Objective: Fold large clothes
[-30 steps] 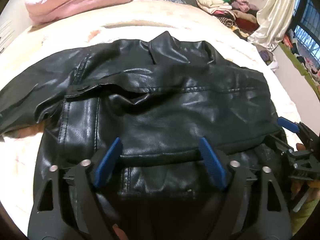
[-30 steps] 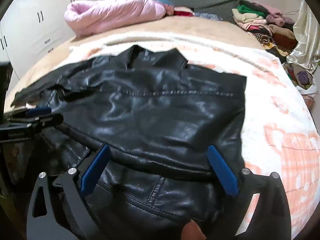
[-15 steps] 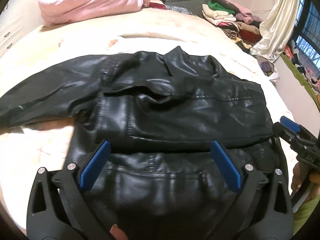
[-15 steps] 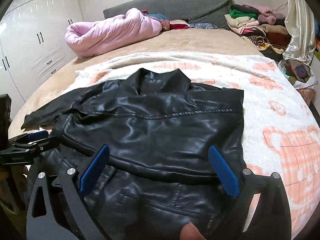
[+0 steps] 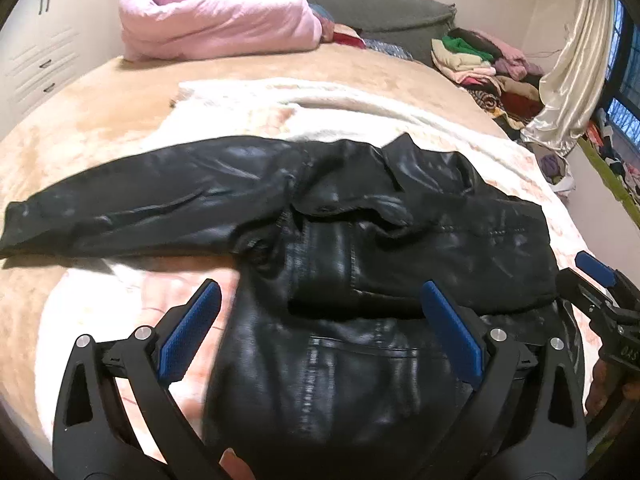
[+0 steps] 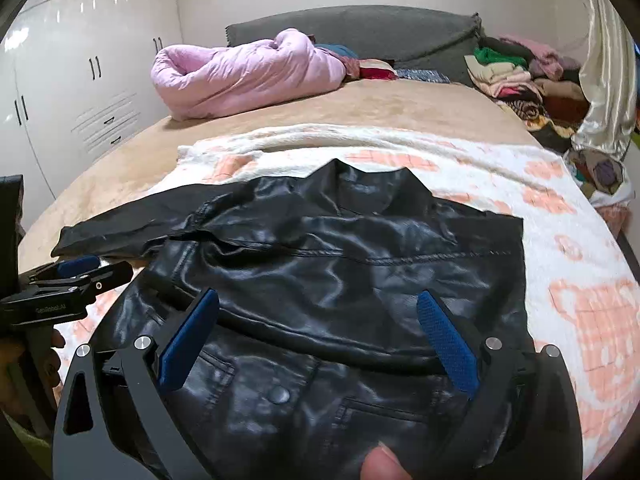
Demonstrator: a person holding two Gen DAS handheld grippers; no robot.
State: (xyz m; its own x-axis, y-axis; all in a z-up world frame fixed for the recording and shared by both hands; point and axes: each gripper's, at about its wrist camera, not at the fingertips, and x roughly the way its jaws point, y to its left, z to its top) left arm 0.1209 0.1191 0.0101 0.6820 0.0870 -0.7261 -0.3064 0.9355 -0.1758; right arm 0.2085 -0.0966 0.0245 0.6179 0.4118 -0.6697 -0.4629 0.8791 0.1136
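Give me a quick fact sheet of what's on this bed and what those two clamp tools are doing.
garment: black leather jacket, lying flat, one side folded across the body
sleeve: left sleeve stretched out to the side
surface: white and peach blanket over a tan bed
left gripper: open, holding nothing, above the jacket
right gripper: open, holding nothing
background: pink duvet, pile of clothes, white wardrobe
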